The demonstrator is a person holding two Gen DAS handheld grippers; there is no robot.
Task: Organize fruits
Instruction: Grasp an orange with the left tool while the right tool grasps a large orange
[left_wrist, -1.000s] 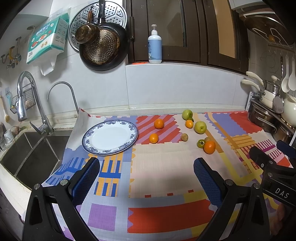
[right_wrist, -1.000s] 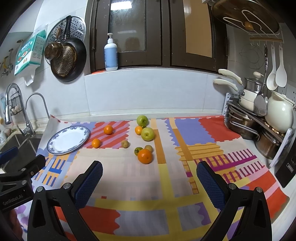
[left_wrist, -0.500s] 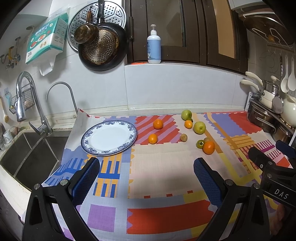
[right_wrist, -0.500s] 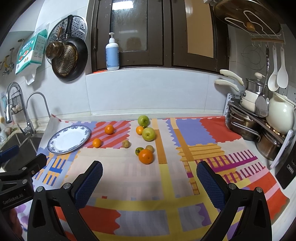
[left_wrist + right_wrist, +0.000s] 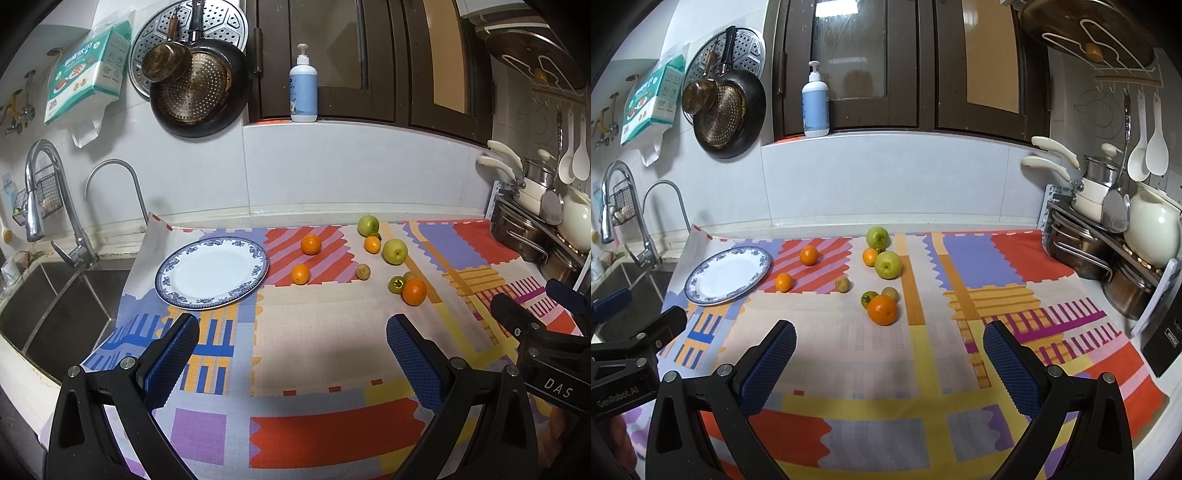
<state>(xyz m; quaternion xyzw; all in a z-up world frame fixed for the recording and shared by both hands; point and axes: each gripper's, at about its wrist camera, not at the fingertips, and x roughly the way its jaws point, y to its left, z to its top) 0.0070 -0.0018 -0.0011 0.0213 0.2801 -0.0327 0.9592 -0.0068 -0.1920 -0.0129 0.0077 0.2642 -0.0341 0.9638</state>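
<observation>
The left gripper [image 5: 291,360] and right gripper [image 5: 888,365] hover above the near part of a patterned woven mat [image 5: 923,373], jaws spread wide and empty, their pads blue and knurled. The fruits lie loose mid-mat: a glossy large orange [image 5: 882,310] nearest, two smooth green apples [image 5: 887,264] farther back. A round blue-rimmed plate [image 5: 212,271] sits bare at far left.

four oranges [image 5: 882,310], two apples [image 5: 887,264], one plate [image 5: 727,275]
</observation>
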